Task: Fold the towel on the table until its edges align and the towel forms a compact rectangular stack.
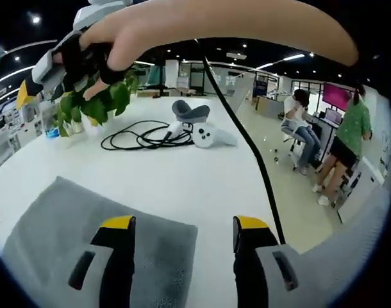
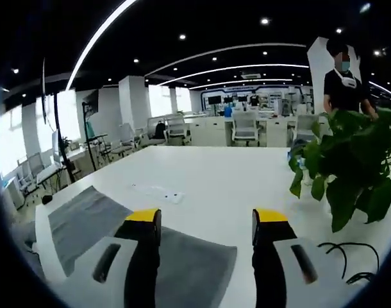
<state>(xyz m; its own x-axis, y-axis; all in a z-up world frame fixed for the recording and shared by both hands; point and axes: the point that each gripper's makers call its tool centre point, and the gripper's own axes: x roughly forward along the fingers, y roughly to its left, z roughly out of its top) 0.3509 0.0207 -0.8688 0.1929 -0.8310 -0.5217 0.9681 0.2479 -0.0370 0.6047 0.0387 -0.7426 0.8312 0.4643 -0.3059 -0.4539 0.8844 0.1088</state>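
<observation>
so far the folding looks barely begun, if begun at all. the grey towel lies spread on the white table, flat and without any visible crease or doubled layer; in the left gripper view it fills the lower left, with one corner reaching toward the middle of the frame. in the right gripper view the same towel lies at the lower left, its near part passing under the jaws, and its surface looks like a single sheet.

the left gripper hovers over the towel's edge with its jaws apart and nothing between them; the left jaw sits above the cloth and the right jaw above bare table. the right gripper is likewise parted and empty, held above the towel and the tabletop. whether either jaw tip touches the cloth cannot be told.

farther along the table sit a coiled black cable, a white controller, a grey headset and a leafy plant. a hand reaches in at the top of the left gripper view, near the plant.

what is left, as a judgement: gripping an edge or corners, bringing them over to the opposite side, aligning, and repeating until a compact rectangle forms. none of that shows as done.
</observation>
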